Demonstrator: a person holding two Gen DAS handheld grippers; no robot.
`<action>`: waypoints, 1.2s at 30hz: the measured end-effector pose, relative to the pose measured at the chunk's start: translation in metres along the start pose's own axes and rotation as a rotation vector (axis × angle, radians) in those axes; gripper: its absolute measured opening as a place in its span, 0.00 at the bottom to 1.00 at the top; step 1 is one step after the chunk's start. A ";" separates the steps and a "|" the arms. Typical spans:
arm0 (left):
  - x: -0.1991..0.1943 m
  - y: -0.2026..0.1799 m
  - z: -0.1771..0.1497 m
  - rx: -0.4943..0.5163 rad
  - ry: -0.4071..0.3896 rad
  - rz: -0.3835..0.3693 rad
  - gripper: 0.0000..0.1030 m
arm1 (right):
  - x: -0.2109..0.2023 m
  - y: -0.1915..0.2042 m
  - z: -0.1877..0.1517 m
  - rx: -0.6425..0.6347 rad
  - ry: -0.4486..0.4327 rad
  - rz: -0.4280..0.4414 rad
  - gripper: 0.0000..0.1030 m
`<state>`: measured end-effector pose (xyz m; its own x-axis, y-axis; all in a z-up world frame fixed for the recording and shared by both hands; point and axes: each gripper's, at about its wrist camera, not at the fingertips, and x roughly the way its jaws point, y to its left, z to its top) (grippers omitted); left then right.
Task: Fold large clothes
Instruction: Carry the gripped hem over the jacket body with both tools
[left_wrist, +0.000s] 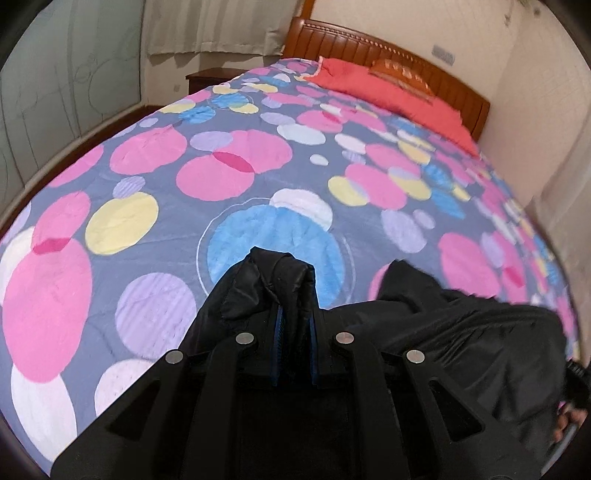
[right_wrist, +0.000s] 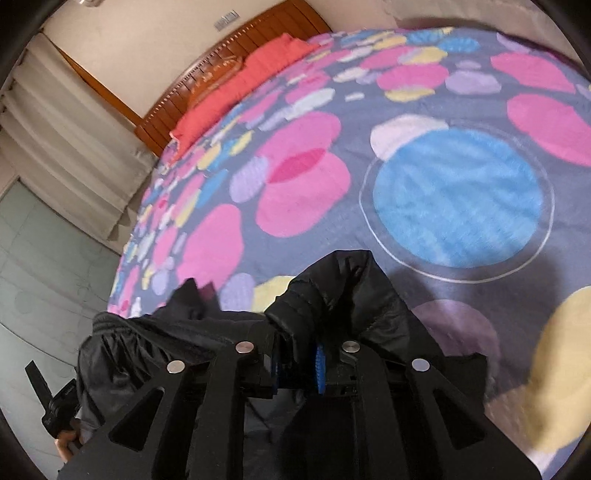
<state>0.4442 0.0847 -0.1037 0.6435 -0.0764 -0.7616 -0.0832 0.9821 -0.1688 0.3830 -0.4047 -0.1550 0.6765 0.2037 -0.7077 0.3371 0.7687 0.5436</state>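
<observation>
Fingertips of left gripper (left_wrist: 294, 295) hidden by black garment (left_wrist: 461, 339); jaws nearly shut, fabric bunched over and between blue pads (left_wrist: 279, 326). Right gripper (right_wrist: 301, 332): same, tips buried in garment (right_wrist: 332, 291), jaws pinched close on cloth. Garment's full shape can't be made out; slung btwn both grippers, above spotted bedspread (left_wrist: 229, 173). Ahead: red pillow (left_wrist: 391, 88), wooden headboard (left_wrist: 369, 48). Frame edges blurred. Part of a hand (right_wrist: 68, 441) cut off at lower left, right wrist view.
</observation>
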 end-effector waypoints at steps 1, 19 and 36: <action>0.003 -0.001 0.000 0.010 0.005 0.005 0.12 | 0.002 -0.002 0.000 0.009 0.006 0.002 0.17; -0.094 0.002 -0.024 -0.026 -0.108 -0.217 0.68 | -0.075 0.060 -0.027 -0.150 -0.098 0.029 0.68; 0.003 -0.077 -0.069 0.166 -0.031 -0.023 0.70 | 0.050 0.146 -0.088 -0.551 -0.030 -0.261 0.68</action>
<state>0.4002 -0.0028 -0.1363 0.6675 -0.0965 -0.7383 0.0569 0.9953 -0.0786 0.4082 -0.2289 -0.1514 0.6381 -0.0444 -0.7686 0.1115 0.9931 0.0353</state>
